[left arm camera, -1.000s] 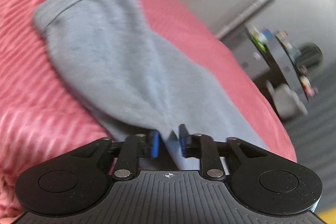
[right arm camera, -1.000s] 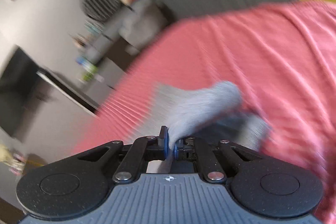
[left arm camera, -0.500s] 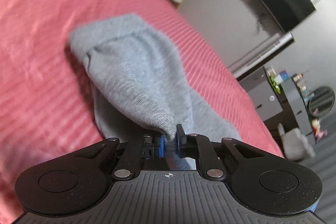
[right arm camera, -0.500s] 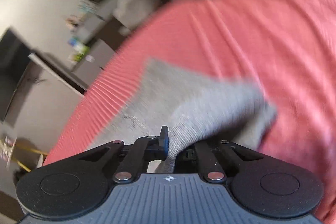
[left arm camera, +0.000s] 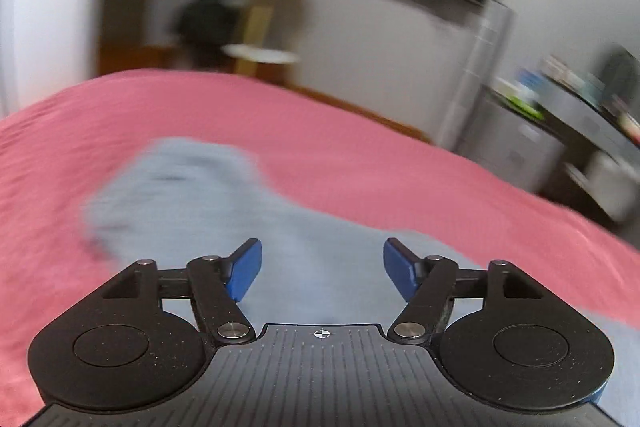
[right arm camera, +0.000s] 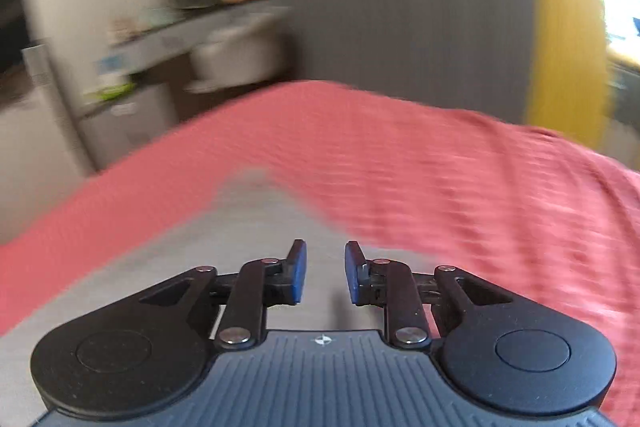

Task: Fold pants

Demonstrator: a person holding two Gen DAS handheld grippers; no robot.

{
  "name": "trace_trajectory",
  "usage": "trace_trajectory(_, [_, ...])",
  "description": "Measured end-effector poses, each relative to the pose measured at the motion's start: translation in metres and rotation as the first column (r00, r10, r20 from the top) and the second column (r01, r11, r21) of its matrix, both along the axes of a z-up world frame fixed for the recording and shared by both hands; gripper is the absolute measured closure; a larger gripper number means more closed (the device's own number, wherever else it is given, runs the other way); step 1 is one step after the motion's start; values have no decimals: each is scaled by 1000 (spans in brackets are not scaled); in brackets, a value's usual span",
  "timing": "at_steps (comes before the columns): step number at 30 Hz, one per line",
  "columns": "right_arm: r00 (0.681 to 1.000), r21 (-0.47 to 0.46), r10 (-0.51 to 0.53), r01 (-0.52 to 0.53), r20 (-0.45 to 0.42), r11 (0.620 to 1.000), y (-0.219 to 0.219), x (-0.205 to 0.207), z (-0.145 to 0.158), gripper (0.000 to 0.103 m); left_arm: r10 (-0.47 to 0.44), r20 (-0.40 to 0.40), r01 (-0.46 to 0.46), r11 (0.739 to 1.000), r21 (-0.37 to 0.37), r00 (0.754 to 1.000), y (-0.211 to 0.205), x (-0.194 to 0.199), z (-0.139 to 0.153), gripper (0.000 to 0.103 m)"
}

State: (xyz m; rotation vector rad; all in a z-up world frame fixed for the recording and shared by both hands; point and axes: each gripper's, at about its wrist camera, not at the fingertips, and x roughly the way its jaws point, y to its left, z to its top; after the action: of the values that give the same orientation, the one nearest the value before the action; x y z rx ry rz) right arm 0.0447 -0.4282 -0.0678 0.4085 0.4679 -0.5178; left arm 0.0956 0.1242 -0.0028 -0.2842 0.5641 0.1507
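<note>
- Left wrist view: the left tongs are hovering low over the grey pants, blue pads spread wide, gripping nothing; the pants are lying on the pink bedspread.
- Right wrist view: the right tongs are pointing along the pants, pads slightly apart and empty, bedspread beneath.

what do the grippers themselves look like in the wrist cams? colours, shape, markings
Both look alike. The left gripper and right gripper each have blue finger pads on black linkage arms with silver pivot pins, two round black housings with disc insets, and a ribbed grey centre plate bearing a small white crosshair mark. No cables, hands or sleeves are visible.
</note>
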Motion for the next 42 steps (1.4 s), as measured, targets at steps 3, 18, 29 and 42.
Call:
trace_trajectory(3, [946,-23,324,-325,-19,946,73,64,-11,61,-109,25,106,991,75,994,-58,30,-25,26])
trace_trajectory(18, [871,111,491,-491,27,864,6,96,-60,59,254,-40,-236,938,255,966,2,87,-87,6])
trace_trajectory(29, [965,380,-262,232,30,895,-100,-92,-41,50,204,-73,-194,972,131,976,-13,30,-39,12])
trace_trajectory(42, [959,677,-278,162,65,718,-122,-91,-95,67,-160,-256,169,986,13,953,-108,2,-81,10])
